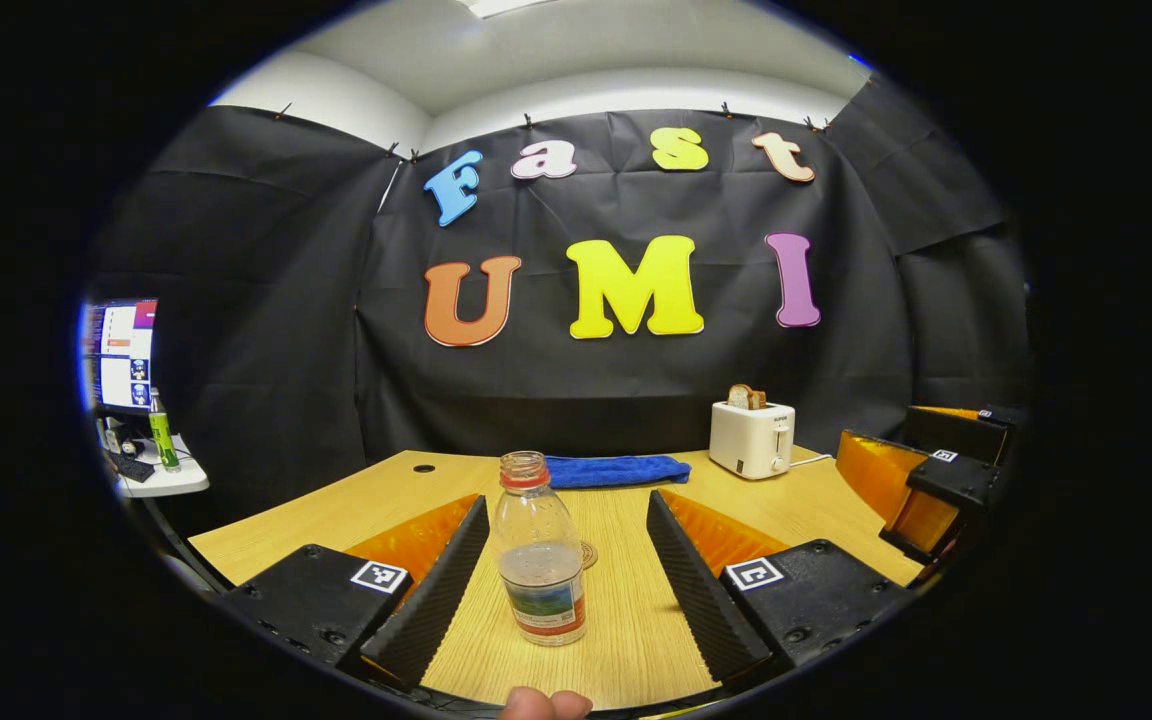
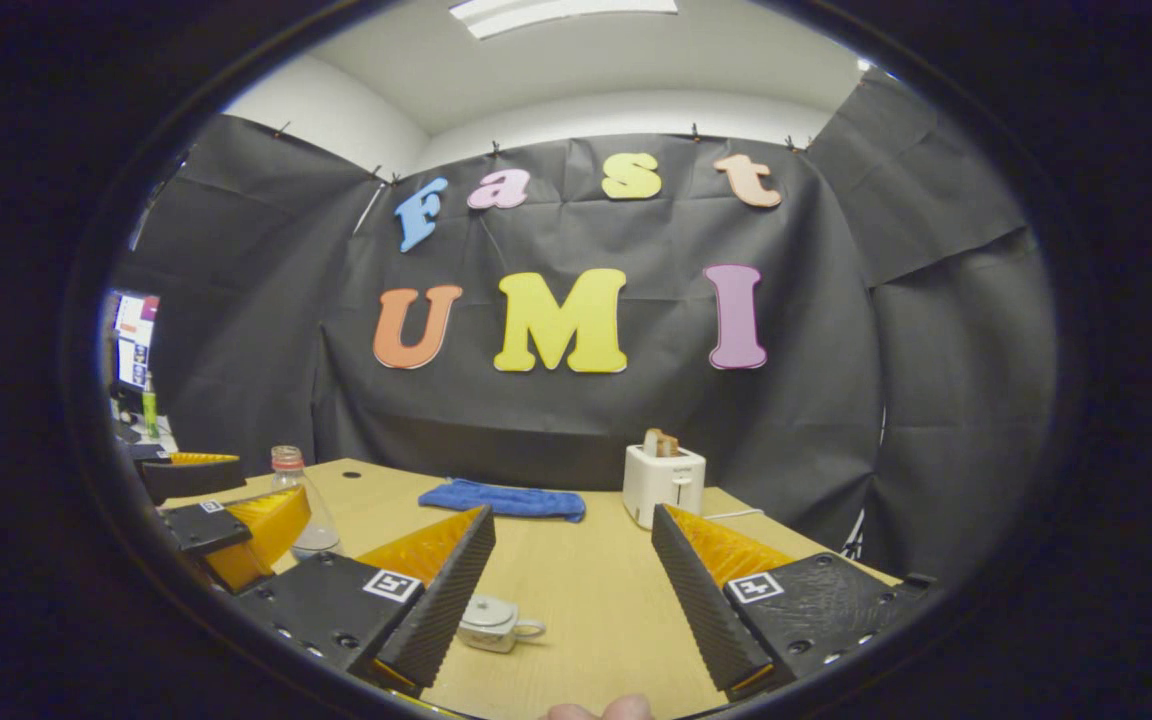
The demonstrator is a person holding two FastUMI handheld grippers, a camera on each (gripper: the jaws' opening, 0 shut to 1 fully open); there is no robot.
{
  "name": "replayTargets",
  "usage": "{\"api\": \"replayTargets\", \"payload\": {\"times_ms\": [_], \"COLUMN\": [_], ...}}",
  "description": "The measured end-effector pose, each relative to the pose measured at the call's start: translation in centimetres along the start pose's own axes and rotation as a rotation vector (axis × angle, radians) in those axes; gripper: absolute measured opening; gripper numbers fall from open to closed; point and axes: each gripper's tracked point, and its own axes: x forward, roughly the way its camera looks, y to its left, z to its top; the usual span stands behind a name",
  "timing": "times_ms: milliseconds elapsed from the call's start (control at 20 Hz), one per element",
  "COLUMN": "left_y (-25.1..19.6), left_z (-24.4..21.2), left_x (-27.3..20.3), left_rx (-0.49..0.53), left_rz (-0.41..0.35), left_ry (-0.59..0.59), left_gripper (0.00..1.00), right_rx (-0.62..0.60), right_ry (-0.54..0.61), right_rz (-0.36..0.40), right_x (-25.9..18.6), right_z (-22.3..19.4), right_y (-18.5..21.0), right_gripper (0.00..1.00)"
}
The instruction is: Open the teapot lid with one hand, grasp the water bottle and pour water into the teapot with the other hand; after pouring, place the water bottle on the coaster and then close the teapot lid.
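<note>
The left gripper point(image 1: 566, 560) stands wide open with the bottle point(image 1: 539, 552) upright between its fingers, touching neither. The bottle is capless and part full, on the table point(image 1: 336, 515); the coaster point(image 1: 589, 554) peeks out just behind it. The right gripper point(image 2: 571, 580) is also spread wide and holds nothing. The teapot point(image 2: 489, 622), lid on, sits on the table near its left finger. A blue cloth point(image 2: 502, 499) and toaster point(image 2: 663, 479) lie at the far edge.
</note>
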Motion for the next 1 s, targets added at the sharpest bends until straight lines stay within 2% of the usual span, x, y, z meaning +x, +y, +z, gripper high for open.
{"api": "replayTargets", "payload": {"times_ms": [150, 700, 1000], "left_y": [0.4, 2.8, 4.5], "left_z": [0.3, 1.1, 1.5], "left_x": [-0.2, -0.2, -0.1], "left_rx": [0.006, -0.020, -0.017], "left_rz": [0.001, 0.029, 0.055], "left_ry": [-0.005, -0.006, -0.017], "left_gripper": [0.99, 0.99, 0.99], "right_rx": [0.012, 0.018, -0.019], "right_ry": [0.008, 0.105, 0.174], "right_rz": [0.014, 0.104, 0.108], "right_x": [0.2, 3.3, 6.3], "right_z": [-0.8, -7.2, -10.7], "right_y": [0.5, 5.1, 6.2], "right_gripper": [0.95, 0.97, 0.95]}}
